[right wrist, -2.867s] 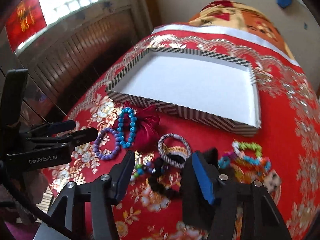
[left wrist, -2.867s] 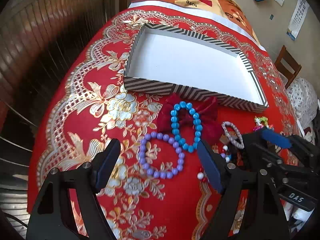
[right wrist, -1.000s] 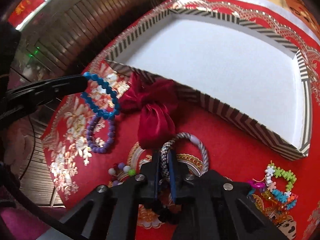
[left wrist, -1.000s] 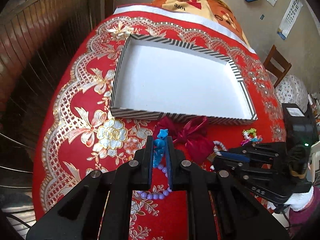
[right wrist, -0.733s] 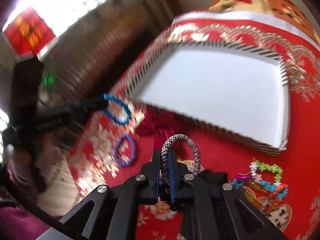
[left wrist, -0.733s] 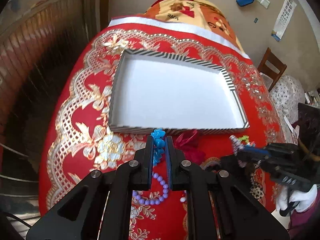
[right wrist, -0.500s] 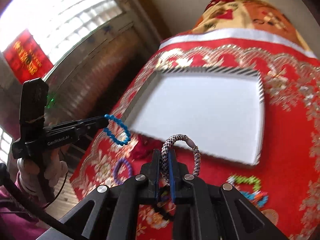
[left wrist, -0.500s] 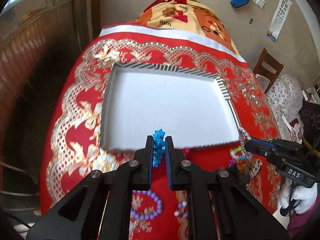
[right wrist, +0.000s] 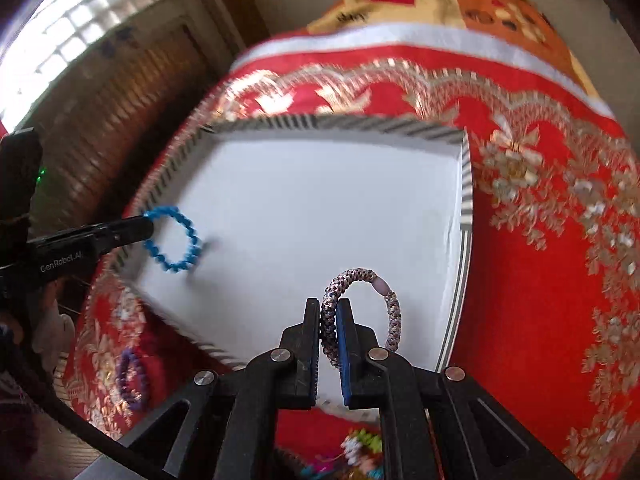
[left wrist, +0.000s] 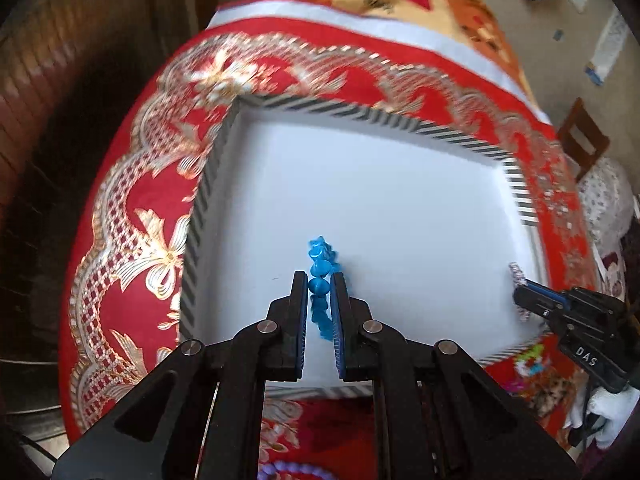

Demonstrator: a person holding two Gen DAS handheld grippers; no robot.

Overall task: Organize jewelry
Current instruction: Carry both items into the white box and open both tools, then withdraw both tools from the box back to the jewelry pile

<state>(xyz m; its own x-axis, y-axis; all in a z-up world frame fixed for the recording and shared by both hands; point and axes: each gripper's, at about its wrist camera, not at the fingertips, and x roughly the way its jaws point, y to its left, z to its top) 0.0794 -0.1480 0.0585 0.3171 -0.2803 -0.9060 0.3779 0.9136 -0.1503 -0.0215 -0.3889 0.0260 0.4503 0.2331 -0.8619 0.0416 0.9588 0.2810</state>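
Both bracelets are judged to be at the drop-off step: each hangs over the shallow white tray with the black-and-white striped rim (left wrist: 208,184), which sits on the table under a red cloth with gold flower embroidery (left wrist: 132,216). The next move calls for lowering each piece close to the tray floor and parting the jaws, with the two drops kept apart so the loops do not tangle.

In the left wrist view, the left hand-held gripper (left wrist: 319,292) stands at lower centre, its jaws nearly closed and clamped on the bright blue beaded bracelet (left wrist: 318,258), which pokes up above the fingertips over the tray's near-left part. At the right edge of that frame the right hand-held gripper (left wrist: 520,294) reaches in over the tray's right rim.

In the right wrist view, the right hand-held gripper's jaws are fully closed on the grey-and-white braided cord bracelet (right wrist: 394,312), whose loop arcs to the right over the tray's near-right part. A purple beaded bracelet (right wrist: 130,380) lies on the cloth at lower left, outside the tray.
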